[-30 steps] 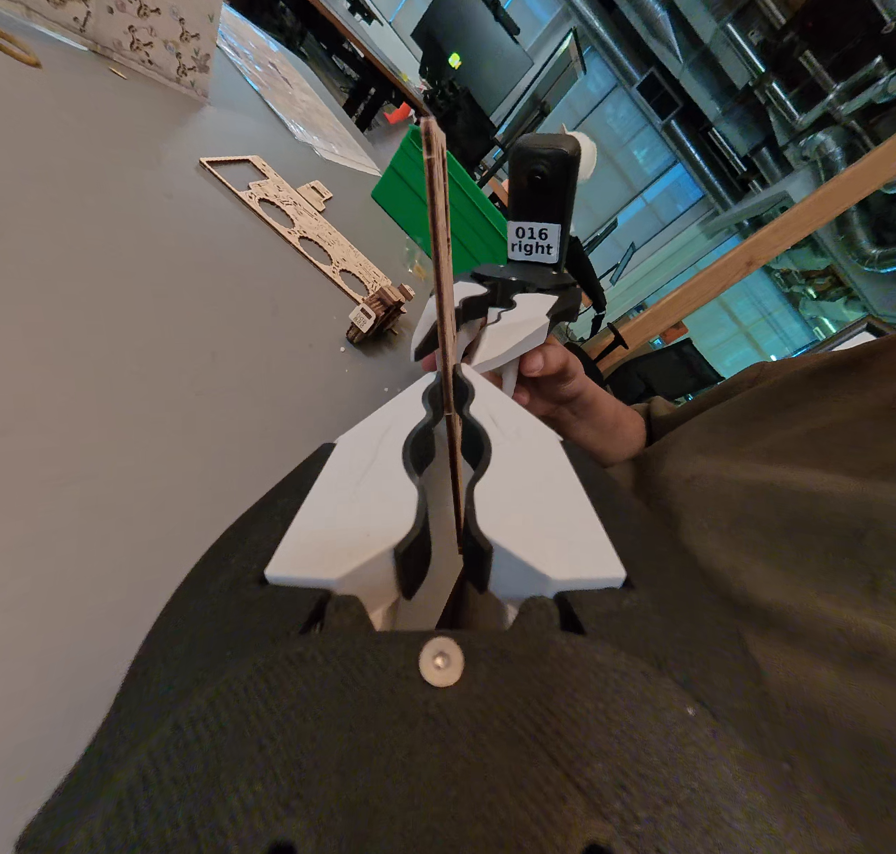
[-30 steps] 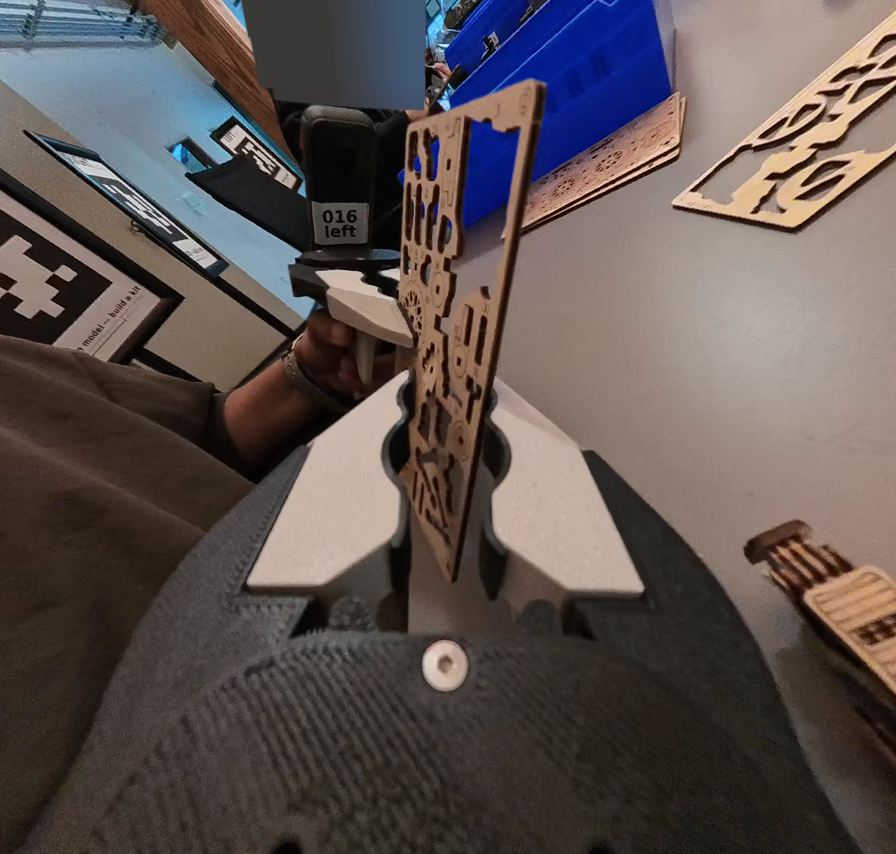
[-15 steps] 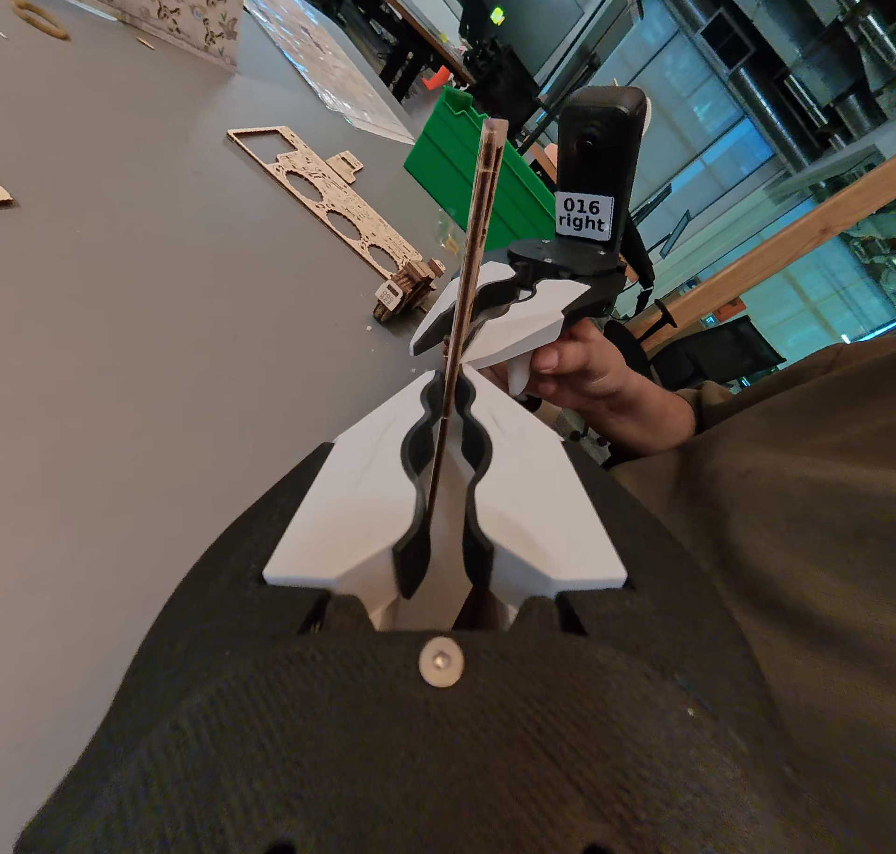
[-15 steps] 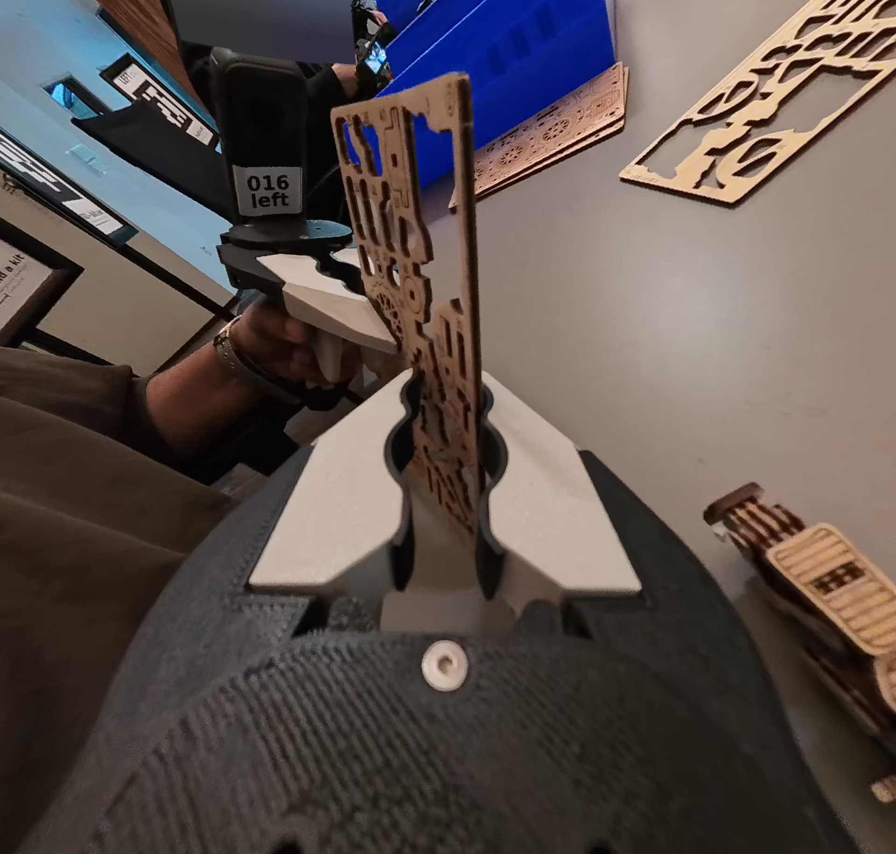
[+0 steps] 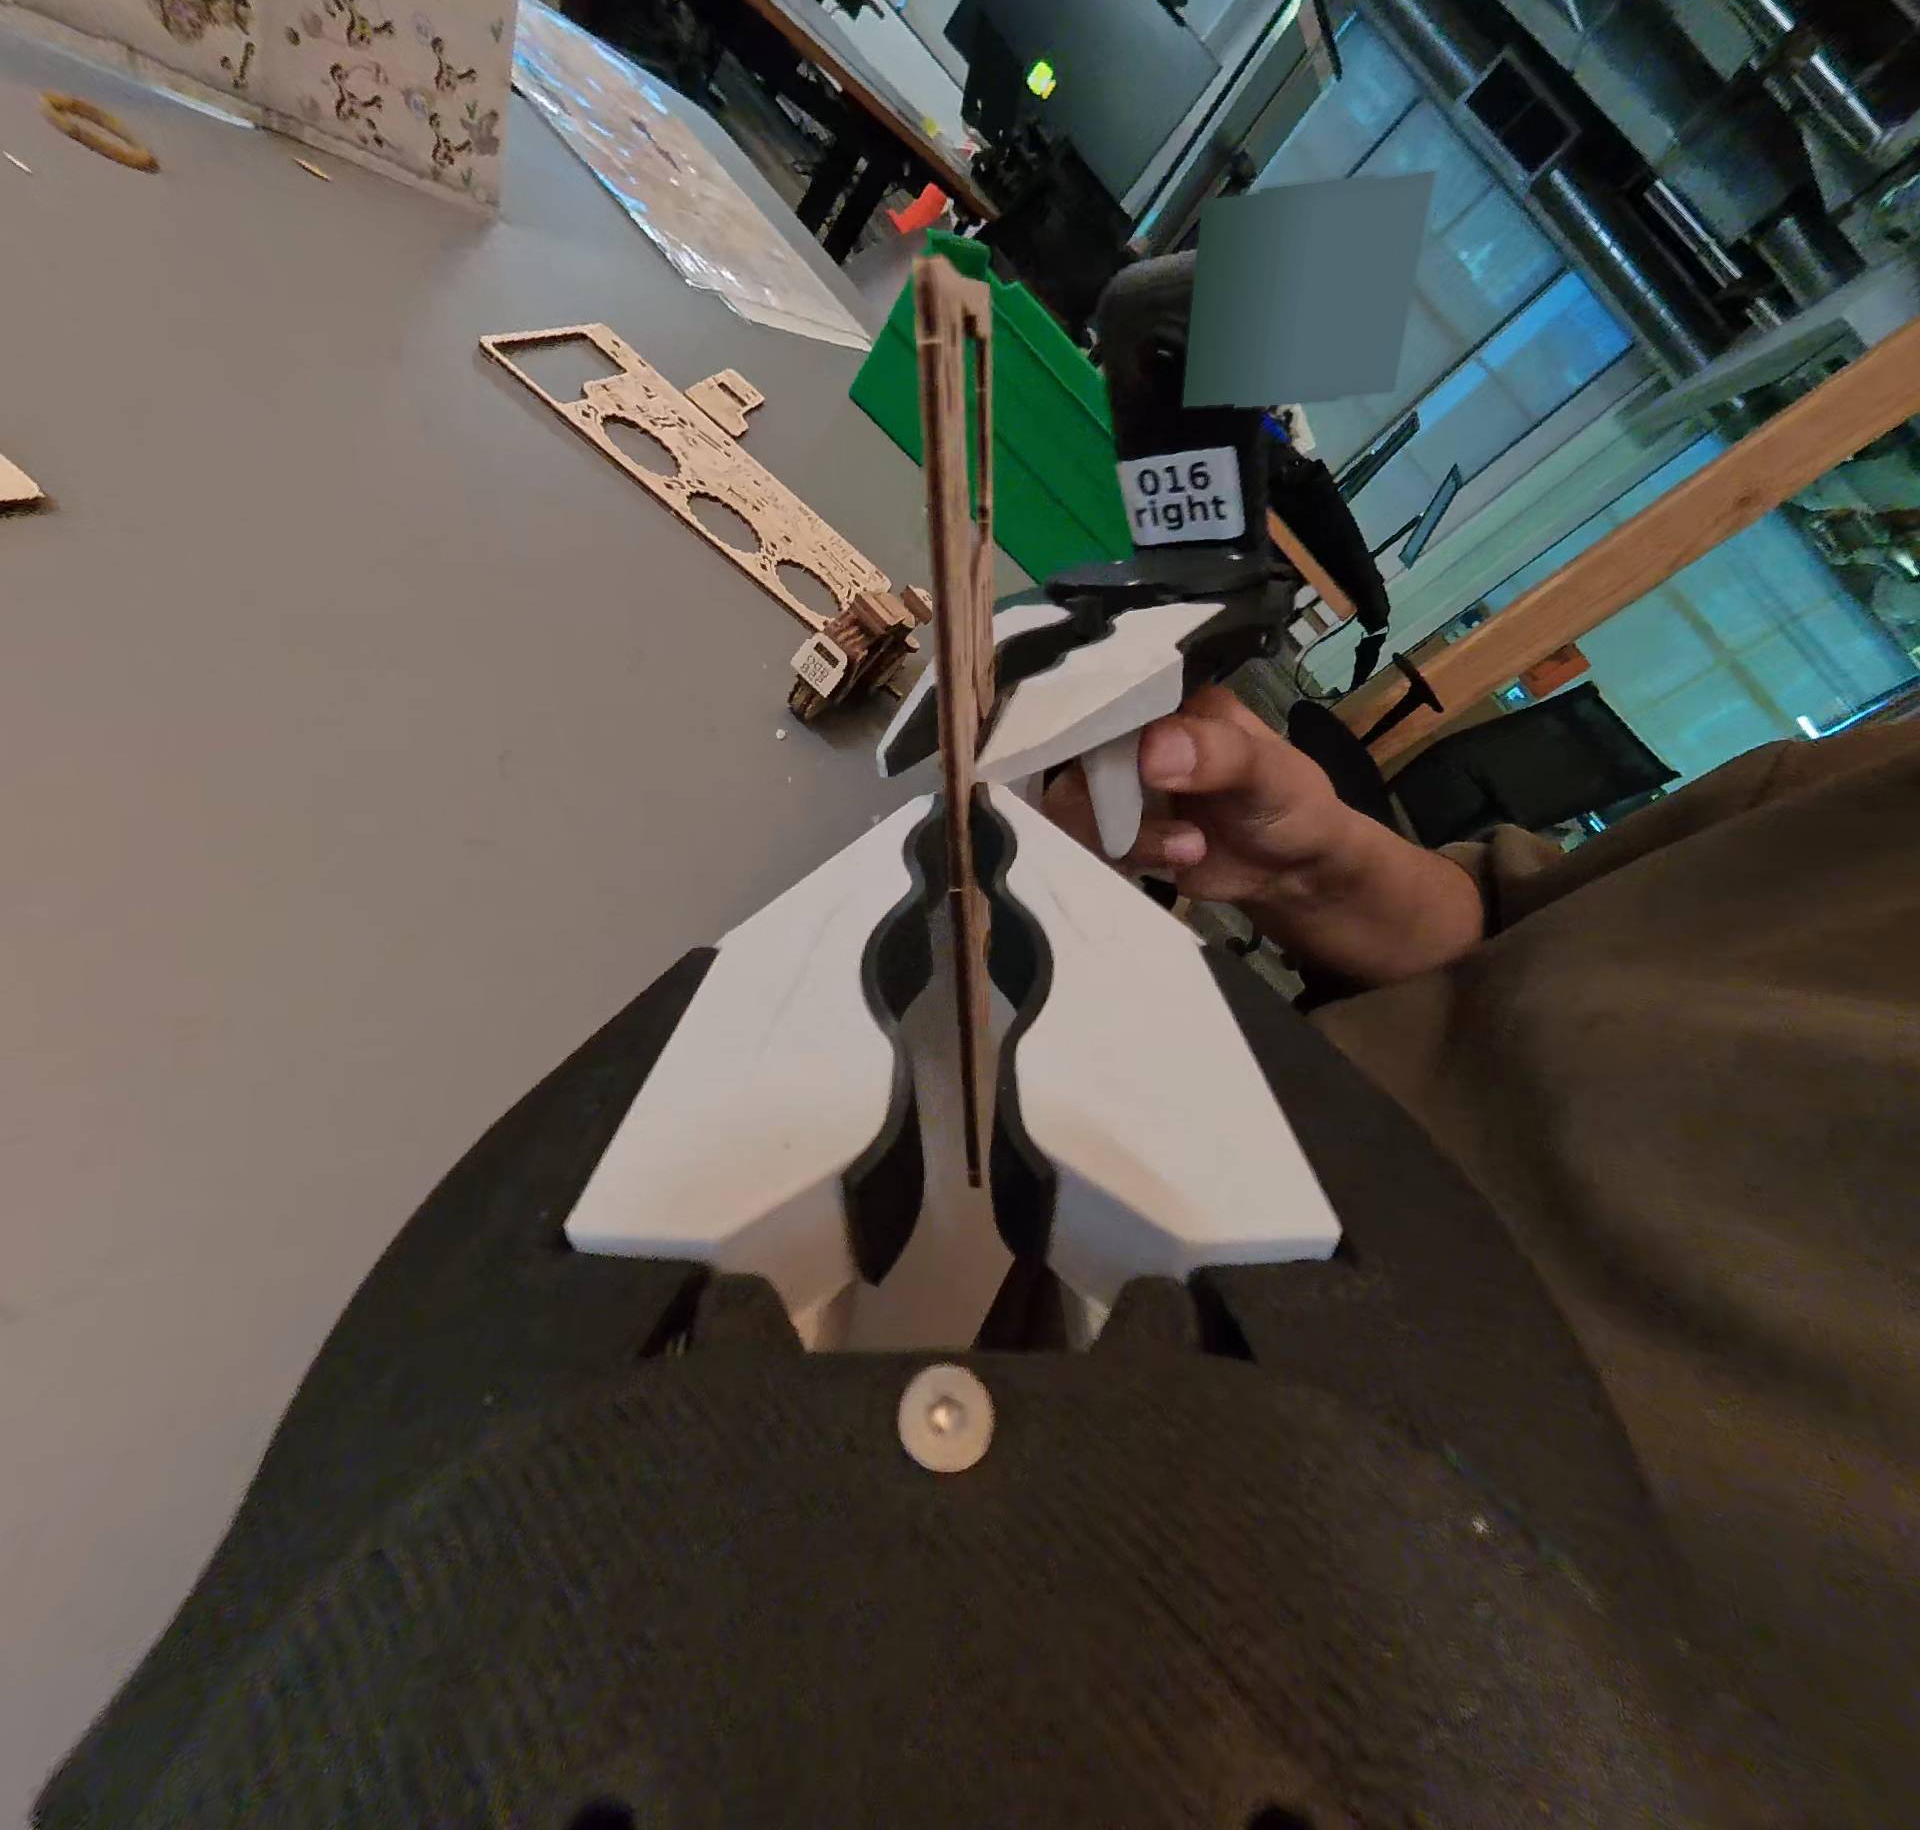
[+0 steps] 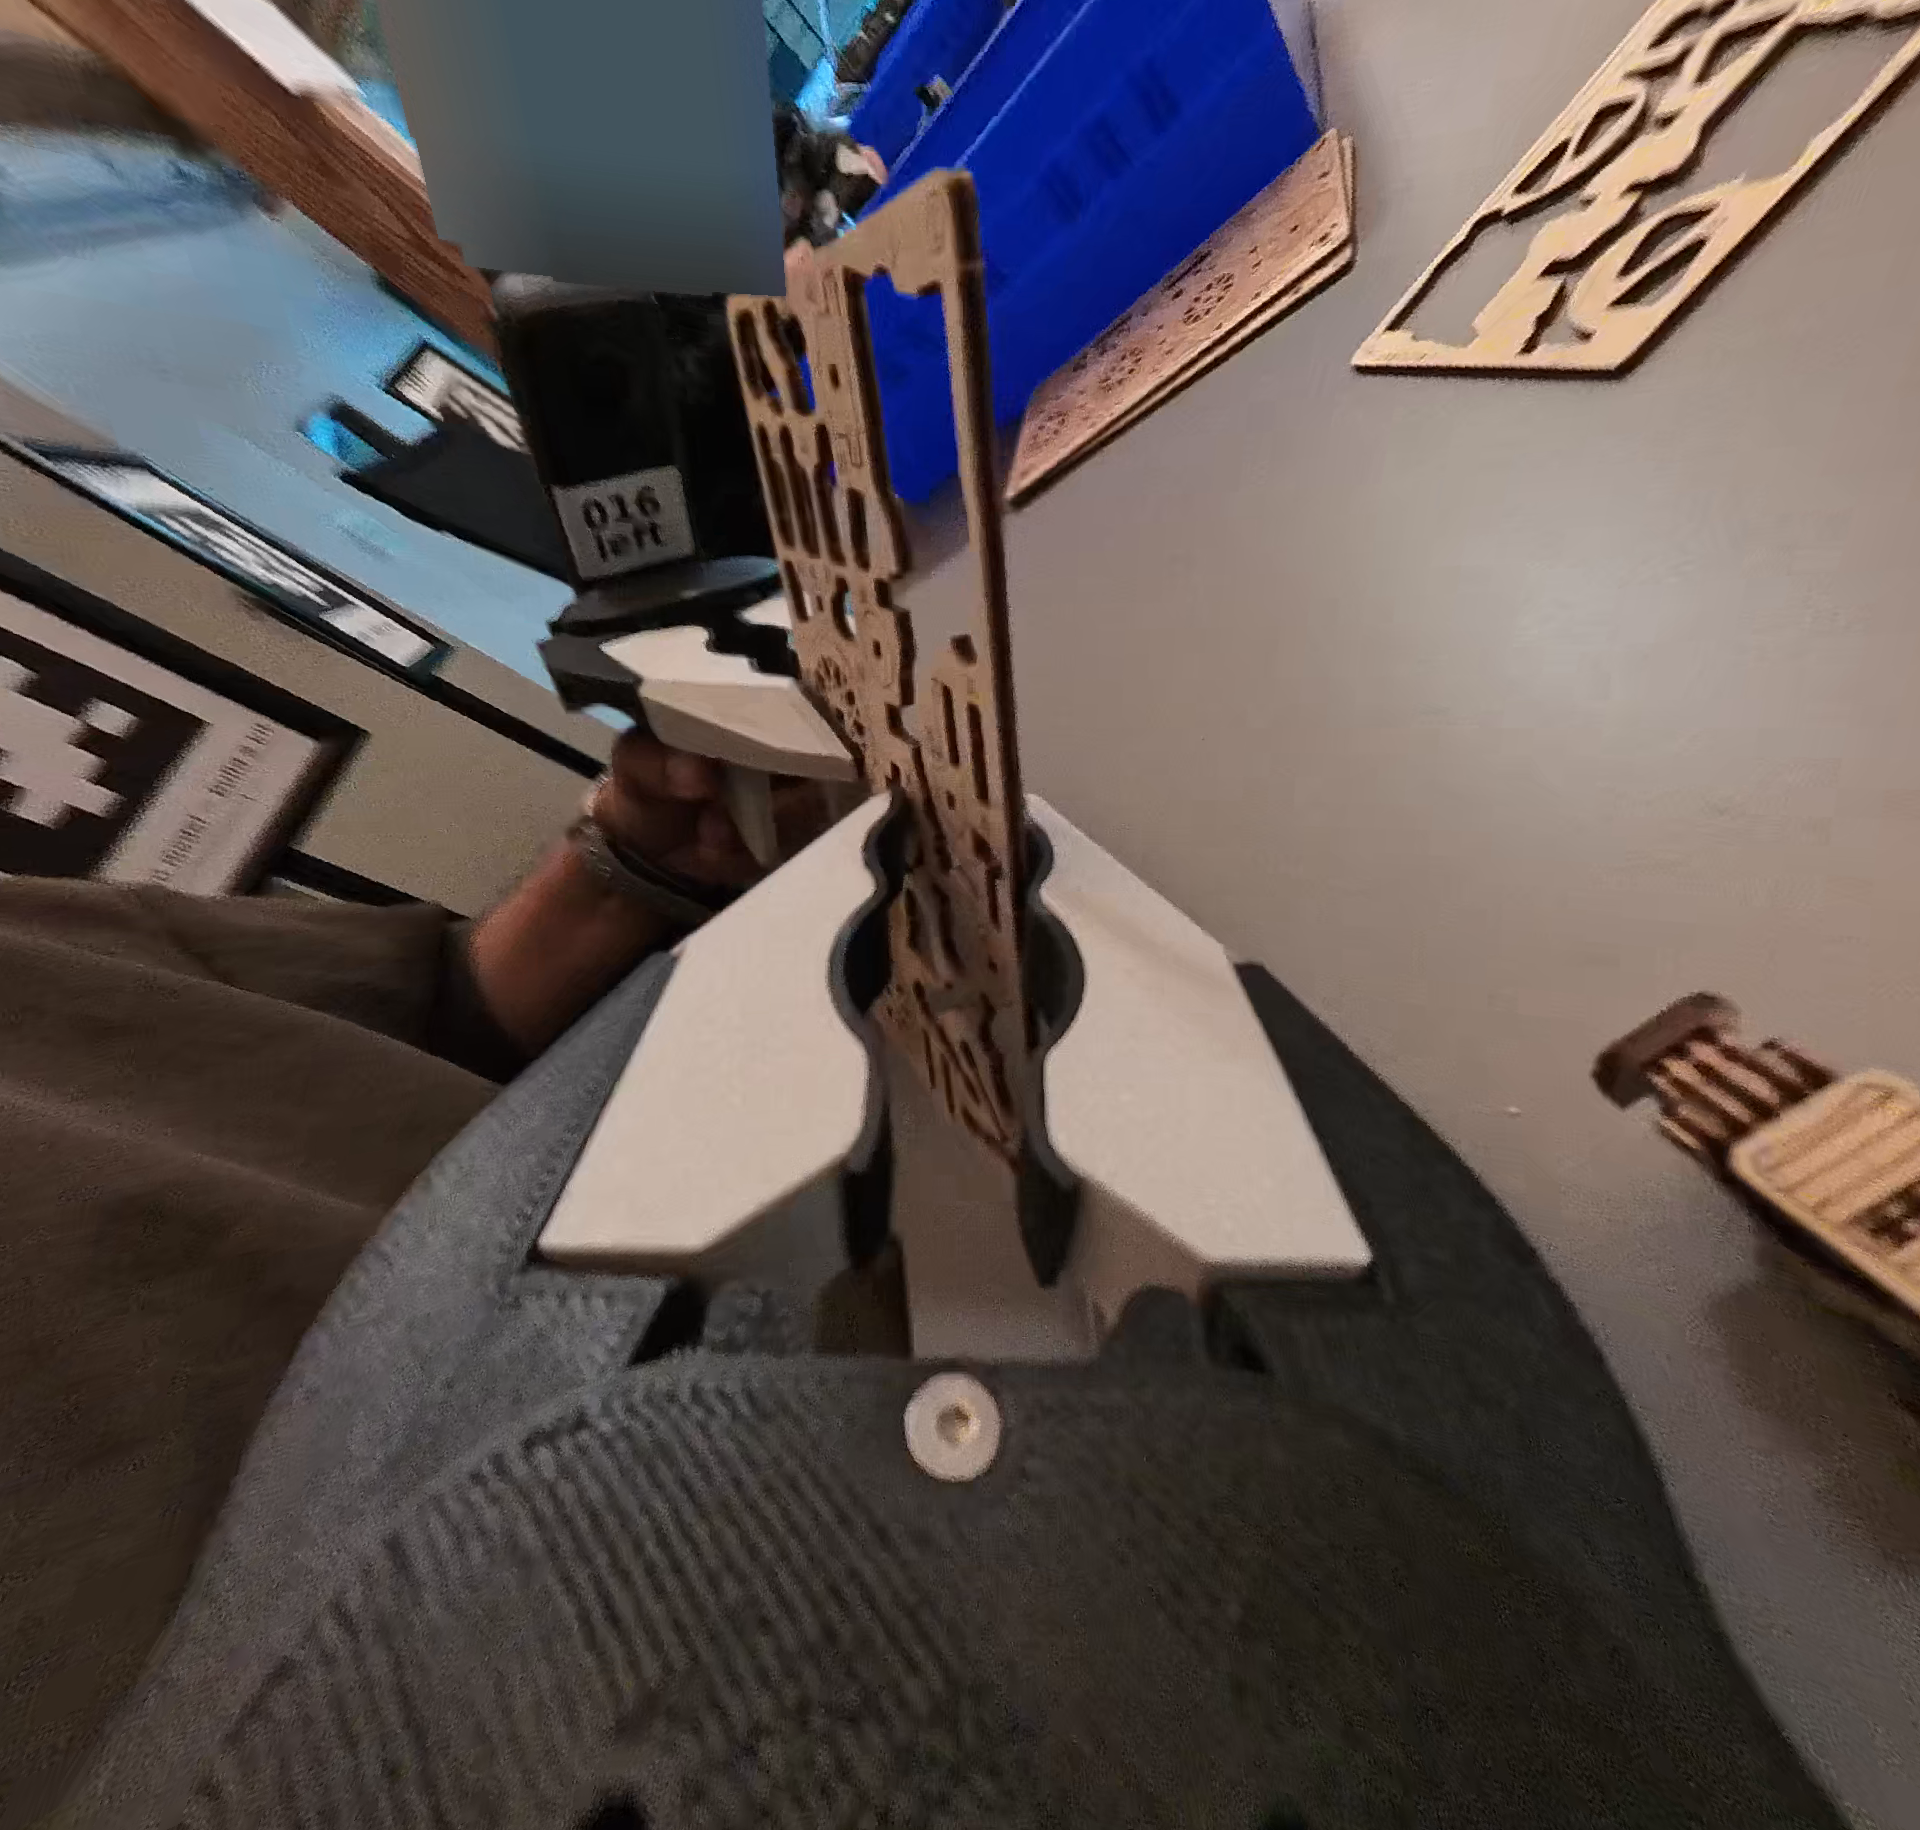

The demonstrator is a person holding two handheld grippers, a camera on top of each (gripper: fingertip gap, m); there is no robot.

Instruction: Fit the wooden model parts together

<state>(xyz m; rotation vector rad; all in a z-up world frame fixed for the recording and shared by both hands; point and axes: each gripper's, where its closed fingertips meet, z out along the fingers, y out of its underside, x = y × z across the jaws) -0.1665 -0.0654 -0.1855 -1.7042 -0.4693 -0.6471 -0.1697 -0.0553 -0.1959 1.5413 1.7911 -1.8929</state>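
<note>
The laser-cut wooden sheet (image 6: 914, 700) is held in the air above the grey worktop (image 6: 1455, 741), gripped by both tongs at once: the right tongs (image 6: 956, 845) are clenched on its lower end, and the left tongs (image 5: 961, 845) are clenched on the same end from the opposite side, so that each tool appears in the other's view with its tips against the sheet. Compared with half a second ago, the sheet stands nearer to edge-on in the left wrist view, where it had leaned to the right at the top, and in the right wrist view it shows more of its perforated face; the tilt has thus been corrected while the two-sided grip is unchanged. This suggests that the sheet is being turned for inspection or for pressing a part loose, not yet for joining; no separate part is free in either grip, so the fitting proper appears not to have begun. The long axis of the sheet runs away from both cameras, from the clamped near end to the free far end, which carries an open rectangular frame and points upward in both views. Farther out on the worktop lie an emptied sheet (image 5: 675, 471), a small partly built wooden assembly (image 5: 852, 663), a stack of uncut sheets (image 6: 1184, 326) beside a blue bin (image 6: 1091, 170), and a green bin (image 5: 1029, 440).
</note>
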